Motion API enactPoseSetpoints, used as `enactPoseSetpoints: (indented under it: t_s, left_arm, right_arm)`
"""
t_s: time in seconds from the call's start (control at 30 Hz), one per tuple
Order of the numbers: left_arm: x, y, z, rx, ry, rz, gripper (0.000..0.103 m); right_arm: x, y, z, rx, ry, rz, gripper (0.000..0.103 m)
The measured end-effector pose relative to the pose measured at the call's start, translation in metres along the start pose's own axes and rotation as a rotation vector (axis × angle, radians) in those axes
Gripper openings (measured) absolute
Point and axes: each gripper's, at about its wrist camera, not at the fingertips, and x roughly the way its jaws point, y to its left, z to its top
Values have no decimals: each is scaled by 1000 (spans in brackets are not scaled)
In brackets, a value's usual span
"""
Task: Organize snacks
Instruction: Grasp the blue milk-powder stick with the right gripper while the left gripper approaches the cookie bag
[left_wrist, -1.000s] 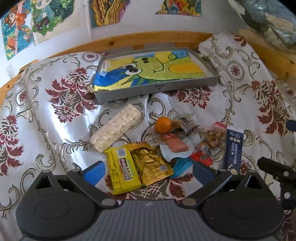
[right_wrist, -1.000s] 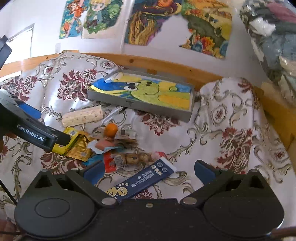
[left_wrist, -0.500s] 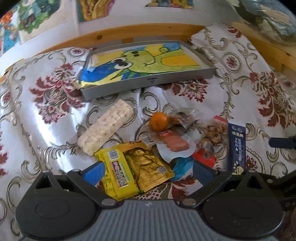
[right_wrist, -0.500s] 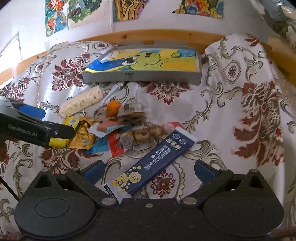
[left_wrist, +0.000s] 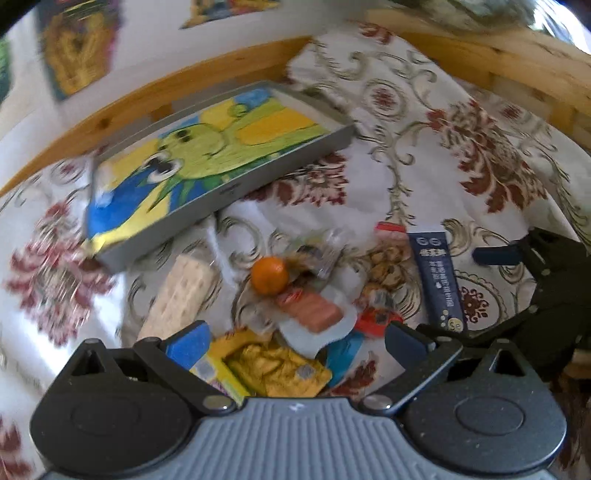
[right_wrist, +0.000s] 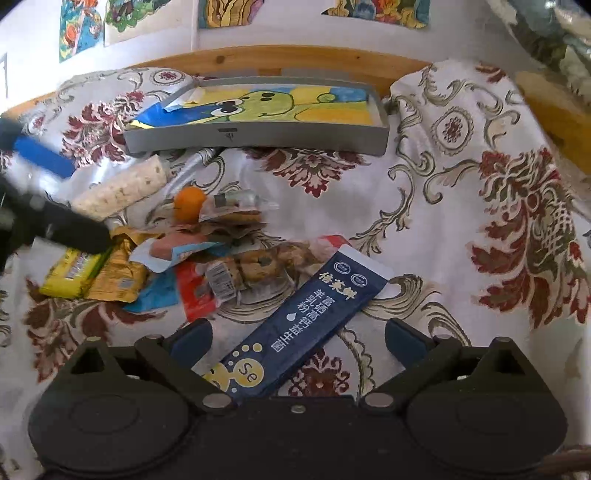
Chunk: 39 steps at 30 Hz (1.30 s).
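Landmark: grey tray, lined w/ a cartoon drawing, set at the far edge of the floral cloth by a wooden rail; nothing else is seen in it.
Snack pile: spread on the cloth just in front of the tray, none inside it.
Orange: seen just in front of the tray's left half, at the pile's far side.
Rice bar: laid left of the orange, near the tray's left front corner, apart from the tray.
Sausage pack: placed nearer than the orange, touching it in the left view.
Yellow packs: overlapped, at the pile's left near side.
Navy sachet: laid diagonal, well in front of the tray's right half; its near end is framed between the right fingers, contact can't be told.
Right gripper: jaws spread wide, held low over the sachet end.
Left gripper: jaws spread wide, nothing pinched; held over the yellow packs. View blurred.
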Motion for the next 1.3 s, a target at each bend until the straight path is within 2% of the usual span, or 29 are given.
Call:
enactPoseSetpoints:
  t_s: [0.2, 0.3, 0.43, 0.67, 0.77, 1.0, 1.17, 1.3]
  left_arm:
    - [25, -8, 27, 92, -8, -98, 102]
    - [35, -11, 34, 69, -34, -168, 101]
    - [55, -17, 39, 52, -12, -273, 97]
    - [90, -19, 40, 0, 39, -373, 91]
    - [99, -21, 42, -11, 65, -411, 85]
    - [109, -19, 41, -45, 88, -424, 79]
    - [111, -10, 40, -67, 85, -438, 69]
    - [109, -6, 37, -68, 84, -445, 66]
  right_arm:
    - [-2, 9, -5, 13, -11, -50, 87]
    - [-3, 14, -8, 19, -7, -61, 84]
    - [-1, 22, -13, 13, -11, -70, 81]
    - [5, 22, -14, 35, -1, -87, 80]
    - [5, 19, -13, 57, -6, -88, 74]
    - [5, 16, -12, 72, -14, -86, 63]
    - [5, 16, -13, 75, -20, -96, 60]
    - [6, 14, -11, 81, -20, -119, 55]
